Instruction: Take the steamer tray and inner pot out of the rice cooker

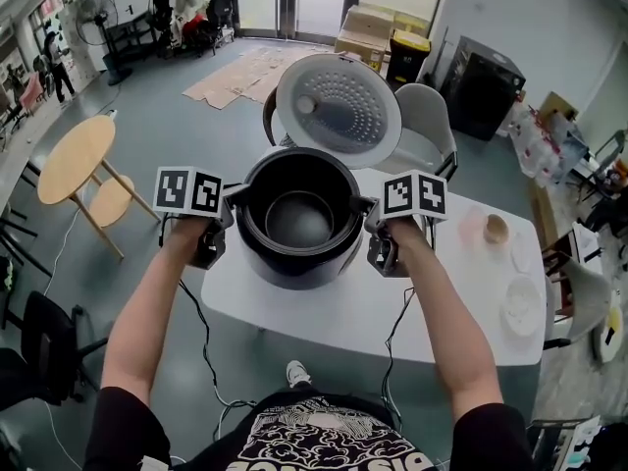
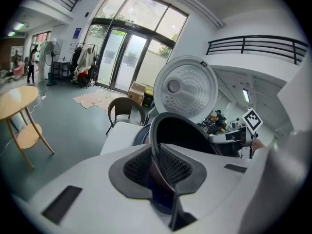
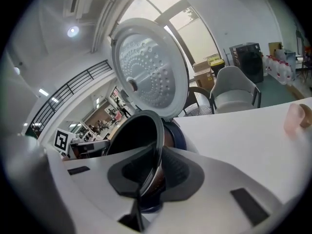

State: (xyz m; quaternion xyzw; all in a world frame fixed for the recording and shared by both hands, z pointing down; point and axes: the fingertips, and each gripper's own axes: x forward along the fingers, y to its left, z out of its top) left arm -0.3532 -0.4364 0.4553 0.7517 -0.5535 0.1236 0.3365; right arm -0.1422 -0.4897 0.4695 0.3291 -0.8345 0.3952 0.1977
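Right now both tongs are pinched narrow on the thin rim of the black inner pot (image 1: 299,219). The left gripper (image 1: 235,202) bites the rim on the pot's left side, and the right gripper (image 1: 368,210) bites it on the right side, one across from the other. From the left gripper (image 2: 157,165) view, the rim runs straight down between the two dark pads, which press on it from both sides. The right gripper (image 3: 155,172) view shows the same, with the rim squeezed between its pads. The pot is over the middle of the white table (image 1: 392,312), right in front of the person. Its rim is above the rice cooker's dark blue body (image 3: 179,135), and a bit of the pot's shiny brown side shows above the blue. I cannot tell if the pot is all the way out. The cooker's round white lid (image 1: 339,101) stands open behind the pot, with lots of little bumps on its inside. A pink cup (image 1: 476,229) and a small white dish (image 1: 520,302) sit far over on the right end of the table. Behind the table is a white chair (image 1: 422,130). A round wooden table (image 1: 77,157) stands off to the left on the grey floor.
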